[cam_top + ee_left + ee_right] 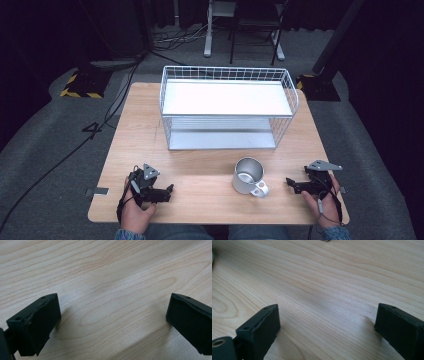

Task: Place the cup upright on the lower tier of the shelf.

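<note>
Steel mug (248, 175) stands upright on the wooden table (200, 165), mouth up, its handle pointing toward five o'clock. At nine o'clock of it the left gripper (170, 189) lies low, aimed toward it; at three o'clock the right gripper (289, 181) mirrors that. Both jaws gape wide over bare wood, holding nothing.

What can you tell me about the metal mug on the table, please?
The mug looks like brushed steel, silver-grey, with a round open mouth and a looped handle that points toward the person and slightly right. It appears to stand upright on the wooden table, near the front edge, in front of the white wire basket and apart from it. Nothing grips it: the right gripper lies nearer, the left gripper farther off, both open.
</note>
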